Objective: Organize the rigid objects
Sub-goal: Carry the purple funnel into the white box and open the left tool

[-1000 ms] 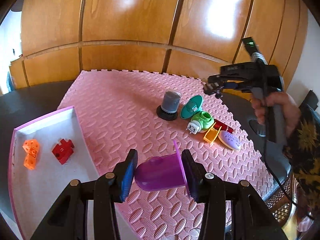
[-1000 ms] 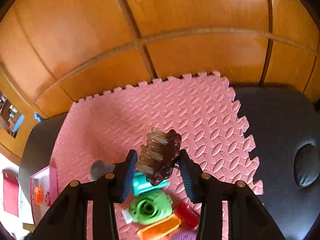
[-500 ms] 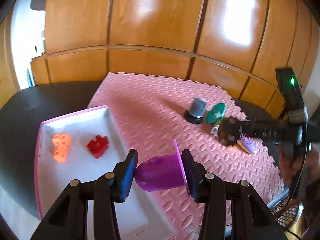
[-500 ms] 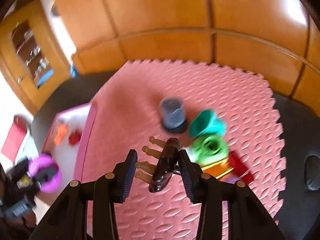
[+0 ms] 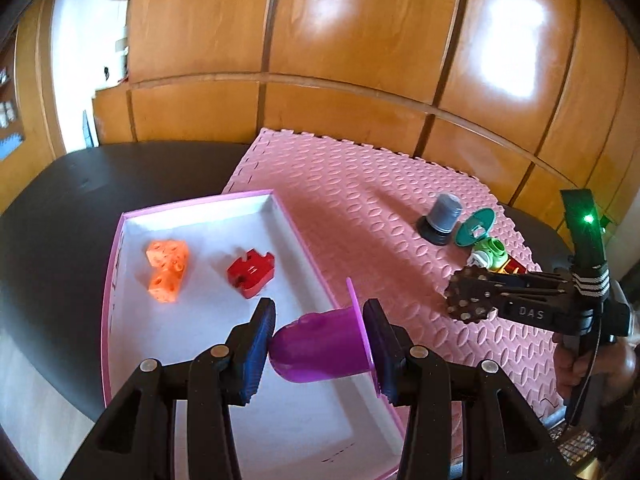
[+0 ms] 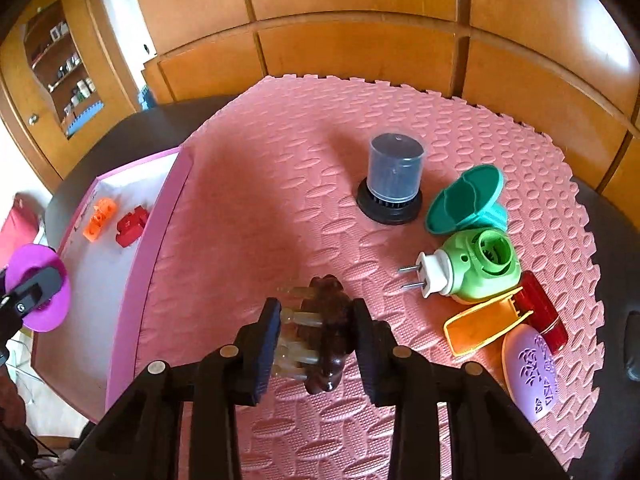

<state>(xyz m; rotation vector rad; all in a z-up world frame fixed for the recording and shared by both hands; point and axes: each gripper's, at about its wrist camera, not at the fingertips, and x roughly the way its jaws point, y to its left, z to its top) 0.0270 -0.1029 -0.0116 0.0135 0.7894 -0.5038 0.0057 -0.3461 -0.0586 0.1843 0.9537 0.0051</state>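
Glossy wooden panelling (image 5: 360, 60) fills the far side of the room, split by dark vertical seams and one raised rail — bright patches of light shine off it at the right. Below it lies the dark surface (image 5: 120, 176). At far left stands a wooden cabinet (image 6: 52, 76) with a glass door and small things on its shelves — beside it, a strip of pale wall (image 5: 84, 60).

1. A pink foam mat (image 6: 280, 184) embossed with an oval pattern is seen on a black tabletop (image 5: 80, 200).
2. A white tray with a pink rim (image 5: 200, 204) is seen holding an orange holed block (image 5: 166, 262) and a red block (image 5: 251, 270).
3. A translucent purple flanged cup (image 5: 320, 350) and a dark brown toothed hair clip (image 6: 326, 328) are shown.
4. A lilac oval case (image 6: 530, 368) is marked with a darker purple floral pattern.
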